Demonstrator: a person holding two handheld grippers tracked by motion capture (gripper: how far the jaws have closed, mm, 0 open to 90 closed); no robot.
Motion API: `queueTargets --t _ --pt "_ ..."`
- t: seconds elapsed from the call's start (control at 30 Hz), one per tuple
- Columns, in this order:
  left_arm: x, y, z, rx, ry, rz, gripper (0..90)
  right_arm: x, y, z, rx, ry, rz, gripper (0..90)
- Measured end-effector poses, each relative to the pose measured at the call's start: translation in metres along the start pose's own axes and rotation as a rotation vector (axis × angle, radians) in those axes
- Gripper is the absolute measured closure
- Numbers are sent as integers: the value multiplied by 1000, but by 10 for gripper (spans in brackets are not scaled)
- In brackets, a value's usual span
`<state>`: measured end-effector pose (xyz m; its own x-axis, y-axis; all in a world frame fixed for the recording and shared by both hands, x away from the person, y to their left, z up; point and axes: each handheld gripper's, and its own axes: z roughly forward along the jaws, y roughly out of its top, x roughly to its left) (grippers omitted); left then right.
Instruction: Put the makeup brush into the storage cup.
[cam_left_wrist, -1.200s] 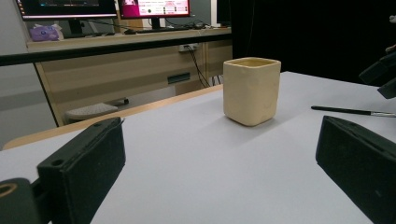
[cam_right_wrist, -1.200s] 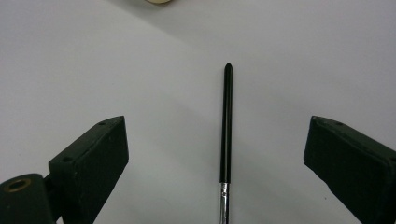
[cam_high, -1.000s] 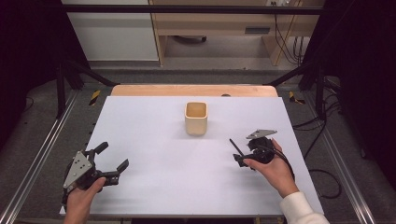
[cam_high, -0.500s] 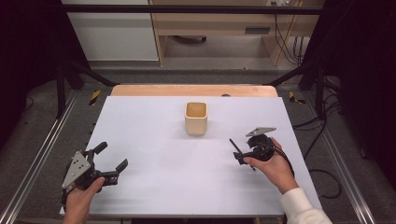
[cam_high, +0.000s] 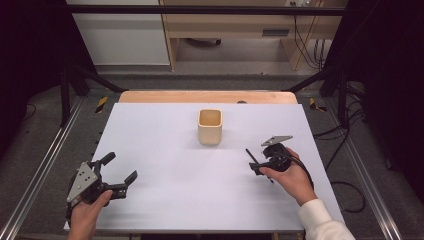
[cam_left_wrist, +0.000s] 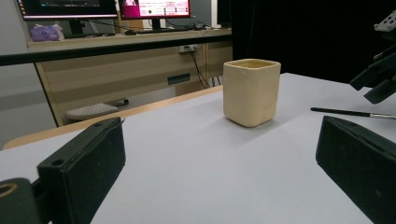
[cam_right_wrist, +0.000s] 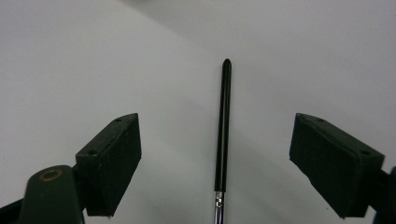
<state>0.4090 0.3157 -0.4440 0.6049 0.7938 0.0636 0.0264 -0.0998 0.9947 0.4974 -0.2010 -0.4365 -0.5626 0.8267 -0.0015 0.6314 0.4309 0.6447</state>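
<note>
Nearest to us in the high view, 2 hands come in from the bottom edge of the white table (cam_high: 170, 200). The left hand (cam_high: 87, 212) holds the left gripper (cam_high: 120, 172) at the table's near left corner, its grey three-cornered plate on top and its 2 black jaws spread wide with nothing between them. In the left gripper view we see those same jaws far apart at the bottom corners, with bare table surface between them.

On the right, the right hand (cam_high: 290, 175), with a white sleeve (cam_high: 320, 225) behind it, holds the right gripper (cam_high: 257, 165) low over the table. In the right gripper view its 2 jaws stand wide apart on either side of a thin black paintbrush (cam_right_wrist: 224, 126), which lies flat on the table between them, touching neither jaw. We see the brush's black handle running away from the camera to a rounded tip, and a silver ferrule at the near bottom edge. In the high view, the paintbrush (cam_high: 251, 156) shows as a thin dark line just beside the right gripper.

Farther back, near the table's middle, we see a cream square-sided cup (cam_high: 210, 126) standing upright, well apart from both grippers. Beyond the table's far wooden edge (cam_high: 207, 96) lie the grey floor and wooden furniture (cam_high: 235, 27).
</note>
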Motion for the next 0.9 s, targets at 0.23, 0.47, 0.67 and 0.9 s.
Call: queueTargets --t 0.23,0.47,0.67,0.9 --pt "0 0 1 4 -1 4 10 -2 -1 1 16 3 22 271" --pt "0 0 1 5 -2 6 11 -3 -5 4 40 3 27 350" --pt "-1 0 1 9 -6 11 11 -2 -12 6 47 -1 31 413" --pt "-1 0 1 10 -6 12 12 -4 -18 6 64 0 42 495"
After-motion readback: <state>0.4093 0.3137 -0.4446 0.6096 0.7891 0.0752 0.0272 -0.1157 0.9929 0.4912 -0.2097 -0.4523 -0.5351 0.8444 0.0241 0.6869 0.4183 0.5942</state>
